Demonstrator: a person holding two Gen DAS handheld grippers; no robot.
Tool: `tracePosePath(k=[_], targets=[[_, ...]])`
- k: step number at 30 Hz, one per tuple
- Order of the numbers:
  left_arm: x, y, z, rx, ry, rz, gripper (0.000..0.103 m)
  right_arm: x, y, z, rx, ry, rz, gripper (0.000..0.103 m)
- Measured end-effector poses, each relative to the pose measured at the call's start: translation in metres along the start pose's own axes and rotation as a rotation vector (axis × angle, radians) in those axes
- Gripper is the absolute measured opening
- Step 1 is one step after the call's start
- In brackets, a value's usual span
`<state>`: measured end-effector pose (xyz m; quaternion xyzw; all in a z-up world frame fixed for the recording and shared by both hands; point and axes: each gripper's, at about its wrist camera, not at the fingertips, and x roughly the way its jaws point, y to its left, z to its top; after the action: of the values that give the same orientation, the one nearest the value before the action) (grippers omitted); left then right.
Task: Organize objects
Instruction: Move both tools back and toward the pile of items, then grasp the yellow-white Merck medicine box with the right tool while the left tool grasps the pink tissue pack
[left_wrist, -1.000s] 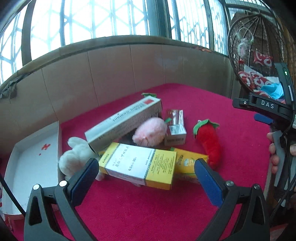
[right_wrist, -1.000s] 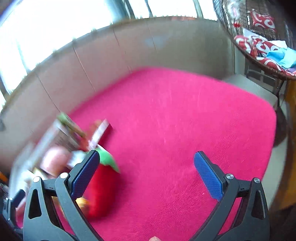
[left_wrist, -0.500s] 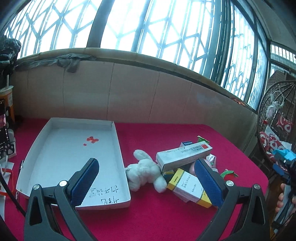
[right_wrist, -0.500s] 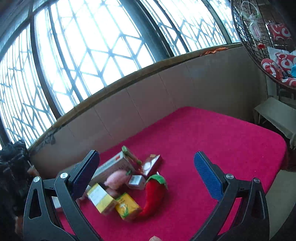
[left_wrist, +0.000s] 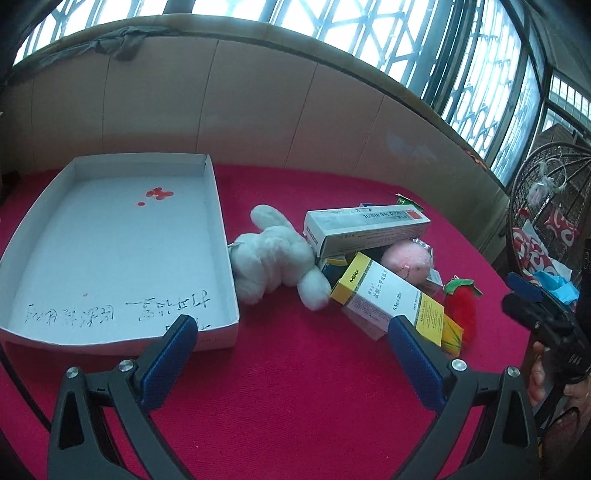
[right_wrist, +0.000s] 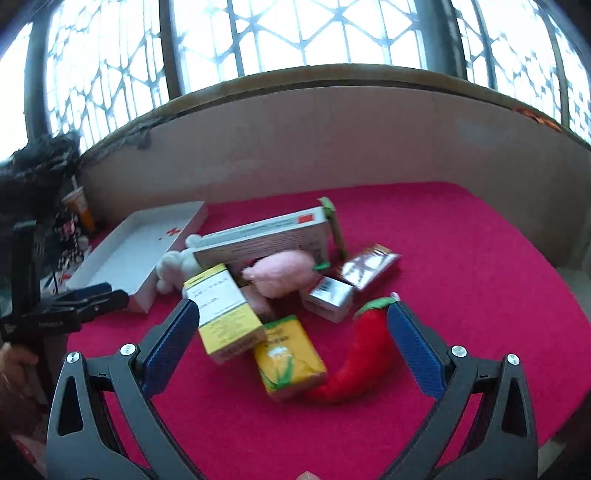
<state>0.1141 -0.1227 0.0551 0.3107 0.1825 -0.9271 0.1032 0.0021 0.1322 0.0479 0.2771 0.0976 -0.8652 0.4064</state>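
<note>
A red cloth covers the table, and a beige panel wall closes its far side below the windows. On the left of the cloth lies a white shallow box, open at the top, with handwriting on its floor and some small red marks. Just right of the box, touching its wall, lies a white plush rabbit.

Right of the rabbit the other objects are piled together. A long grey-white carton rests on top at the far side. A white and yellow carton leans tilted at the near side. A pink plush toy sits between these two. A yellow packet lies flat near the red plush chili, which is at the right edge of the pile. A small silver box and a brown-red wrapper lie behind the chili.

The left gripper hangs above the cloth near the box corner, jaws spread wide and holding nothing. The right gripper hangs above the pile, jaws also spread wide and empty.
</note>
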Motion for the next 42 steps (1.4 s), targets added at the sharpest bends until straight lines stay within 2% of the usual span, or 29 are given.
tracePosePath(k=[4, 9, 12, 14, 16, 18, 21, 24, 29, 34, 37, 40, 42], targets=[[-0.005, 0.007, 0.001, -0.003, -0.007, 0.042, 0.103, 0.043, 0.039, 0.004, -0.163, 0.093, 0.025, 0.103], [-0.001, 0.010, 0.000, 0.005, 0.017, 0.051, 0.103, 0.085, 0.054, 0.000, -0.212, 0.201, 0.016, 0.103], [0.007, 0.009, -0.002, 0.024, 0.051, 0.037, 0.103, 0.096, 0.057, -0.004, -0.213, 0.233, 0.017, 0.102], [0.013, 0.006, -0.004, 0.035, 0.072, 0.034, 0.103, 0.098, 0.059, -0.007, -0.219, 0.251, 0.043, 0.092], [0.018, 0.005, -0.005, 0.039, 0.089, 0.028, 0.103, 0.104, 0.062, -0.013, -0.232, 0.294, 0.056, 0.063], [0.021, 0.003, -0.006, 0.049, 0.093, 0.028, 0.103, 0.101, 0.065, -0.018, -0.258, 0.283, 0.036, 0.057], [0.023, -0.002, -0.004, 0.084, 0.099, 0.020, 0.103, 0.088, 0.059, -0.019, -0.207, 0.260, 0.072, 0.056], [0.023, -0.009, -0.003, 0.127, 0.099, 0.005, 0.103, 0.066, 0.045, -0.016, -0.139, 0.199, 0.056, 0.056], [0.029, -0.034, -0.007, 0.187, 0.136, -0.058, 0.103, 0.015, -0.008, -0.011, 0.054, 0.077, -0.010, 0.056], [0.056, -0.074, -0.009, 0.204, 0.221, -0.068, 0.103, -0.007, -0.052, -0.016, 0.188, 0.051, -0.080, 0.056], [0.070, -0.109, -0.008, 0.344, 0.212, -0.115, 0.103, -0.012, -0.070, -0.023, 0.249, 0.052, -0.087, 0.056], [0.089, -0.131, -0.006, 0.498, 0.202, -0.097, 0.103, -0.014, -0.080, -0.029, 0.289, 0.055, -0.070, 0.056], [0.099, -0.134, -0.003, 0.540, 0.204, -0.089, 0.103, -0.015, -0.083, -0.033, 0.294, 0.056, -0.068, 0.056]])
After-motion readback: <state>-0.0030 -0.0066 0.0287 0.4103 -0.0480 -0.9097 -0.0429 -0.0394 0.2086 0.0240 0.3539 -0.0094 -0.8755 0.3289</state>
